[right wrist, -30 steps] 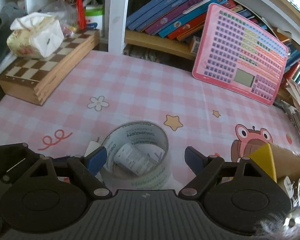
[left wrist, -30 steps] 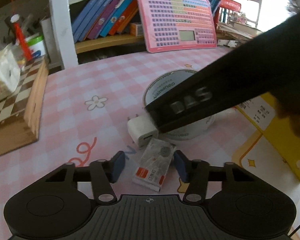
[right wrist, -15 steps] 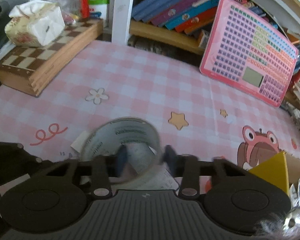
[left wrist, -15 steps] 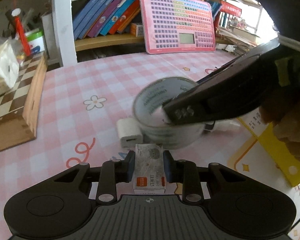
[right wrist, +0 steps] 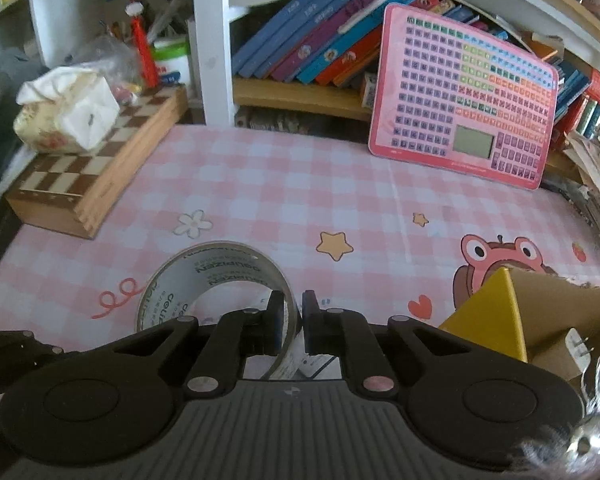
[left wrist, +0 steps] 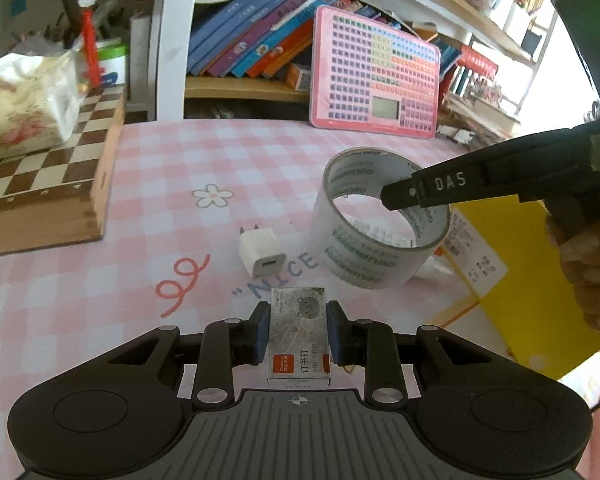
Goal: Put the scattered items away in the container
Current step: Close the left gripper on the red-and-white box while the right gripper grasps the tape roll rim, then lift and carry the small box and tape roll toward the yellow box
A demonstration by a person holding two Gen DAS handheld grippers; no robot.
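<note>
My left gripper (left wrist: 298,322) is shut on a small grey staple box (left wrist: 299,336) and holds it just above the pink checked tablecloth. My right gripper (right wrist: 289,316) is shut on the wall of a clear tape roll (right wrist: 216,276), lifted and tilted; in the left wrist view the roll (left wrist: 376,232) hangs from the right gripper's finger. A white USB charger plug (left wrist: 262,252) lies on the cloth between them. The yellow cardboard box (right wrist: 500,320) sits at the right, also in the left wrist view (left wrist: 512,264).
A wooden chessboard box (left wrist: 48,184) with a tissue pack (left wrist: 24,108) stands at the left. A pink keyboard toy (right wrist: 464,96) leans on the bookshelf at the back. White paper (left wrist: 436,268) lies beside the roll. A second plug (right wrist: 576,350) lies in the yellow box.
My left gripper closed on the staple box and raised it. My right gripper closed on the tape roll's wall and lifted it off the cloth, away from the charger plug.
</note>
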